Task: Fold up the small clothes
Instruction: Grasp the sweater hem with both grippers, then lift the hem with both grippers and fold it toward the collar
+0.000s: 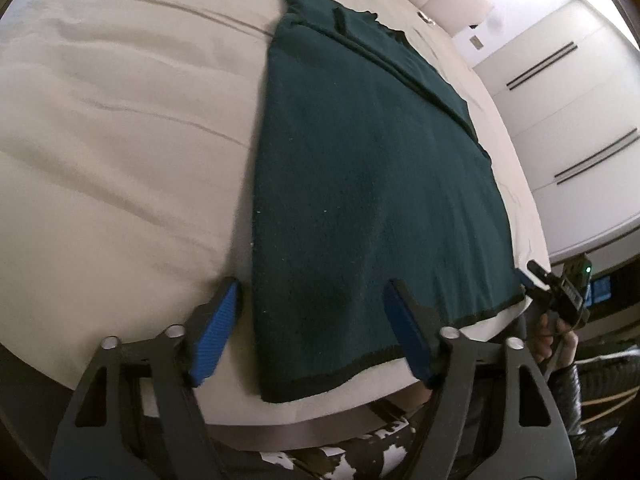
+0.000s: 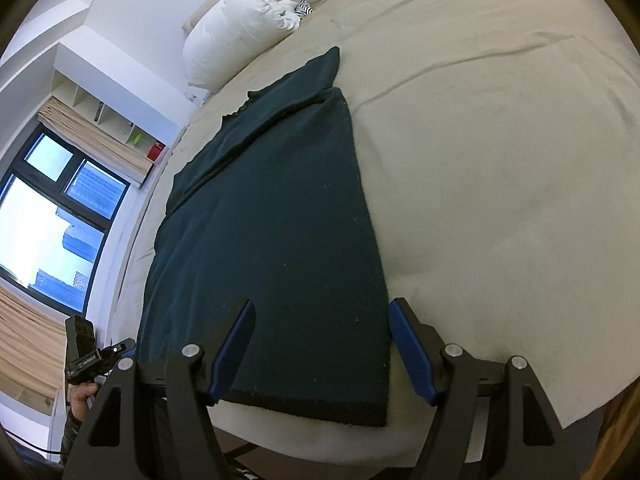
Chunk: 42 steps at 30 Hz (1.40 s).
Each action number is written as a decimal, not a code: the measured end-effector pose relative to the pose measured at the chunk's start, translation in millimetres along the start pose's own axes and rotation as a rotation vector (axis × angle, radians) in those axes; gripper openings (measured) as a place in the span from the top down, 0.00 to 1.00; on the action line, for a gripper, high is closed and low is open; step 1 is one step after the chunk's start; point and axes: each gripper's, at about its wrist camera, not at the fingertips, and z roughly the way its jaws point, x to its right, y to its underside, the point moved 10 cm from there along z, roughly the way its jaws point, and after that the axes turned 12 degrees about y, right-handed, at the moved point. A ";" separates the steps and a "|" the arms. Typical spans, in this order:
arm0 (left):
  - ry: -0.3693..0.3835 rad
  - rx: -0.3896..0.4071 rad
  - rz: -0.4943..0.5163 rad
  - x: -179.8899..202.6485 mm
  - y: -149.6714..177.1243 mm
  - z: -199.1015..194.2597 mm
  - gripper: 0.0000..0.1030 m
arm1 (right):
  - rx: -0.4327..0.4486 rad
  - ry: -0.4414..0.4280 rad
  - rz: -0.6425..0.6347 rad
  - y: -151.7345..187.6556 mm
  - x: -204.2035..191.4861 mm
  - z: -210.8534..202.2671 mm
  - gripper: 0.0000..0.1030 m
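Claws first: my left claw (image 1: 312, 308) stands open, its blue pads (image 1: 214, 340) straddling the near left corner of the dark green garment (image 1: 360, 180), one pad out over the bare bed sheet (image 1: 120, 140) and the other above the cloth. Nothing is pinched yet. I read that straddle as a line-up for taking the corner by its hem. My right claw (image 2: 320, 340) mirrors it, also open, one pad over the fabric and the other just off the garment's right edge, at the other near corner. Holding both ends of the dark hem band (image 1: 340, 376) would let me lift the edge evenly, so I judge the next fold runs from this near end toward the far one.

Outward from there, the garment lies flat lengthwise on the bed, near its foot, already narrowed, with a layer folded over along one long side. A white pillow (image 2: 240, 24) sits at the far end, well apart, so nothing blocks the fold. The person's other hand and handle (image 1: 560, 300) show at the frame edge.
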 end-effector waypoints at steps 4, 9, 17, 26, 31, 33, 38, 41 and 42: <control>0.024 -0.019 -0.064 -14.0 -4.2 1.4 0.69 | -0.008 -0.007 0.009 1.8 3.3 -3.7 0.30; 0.058 -0.063 -0.080 -14.8 -3.3 4.0 0.68 | -0.011 -0.002 0.038 3.3 13.7 -12.1 0.31; 0.095 -0.067 -0.097 -11.7 -4.6 11.3 0.54 | -0.090 0.021 0.057 9.2 24.6 -7.8 0.35; 0.093 -0.104 -0.093 -8.0 7.0 15.2 0.82 | -0.207 -0.031 0.059 22.4 14.5 -4.0 0.44; 0.109 -0.096 -0.102 -7.9 7.7 17.2 0.89 | -0.254 -0.053 0.052 28.9 8.3 3.0 0.52; 0.130 -0.086 -0.118 -11.2 7.9 16.9 0.91 | -0.262 -0.059 0.054 30.4 7.7 5.5 0.56; 0.174 -0.066 -0.149 -15.3 9.0 13.3 0.93 | -0.252 -0.088 0.086 33.7 13.8 2.4 0.80; 0.182 -0.061 -0.149 -14.2 8.8 10.4 0.94 | -0.240 -0.096 0.102 34.7 17.6 1.2 0.86; 0.188 -0.057 -0.149 -13.3 8.4 8.7 0.94 | -0.236 -0.101 0.110 34.3 18.2 0.7 0.86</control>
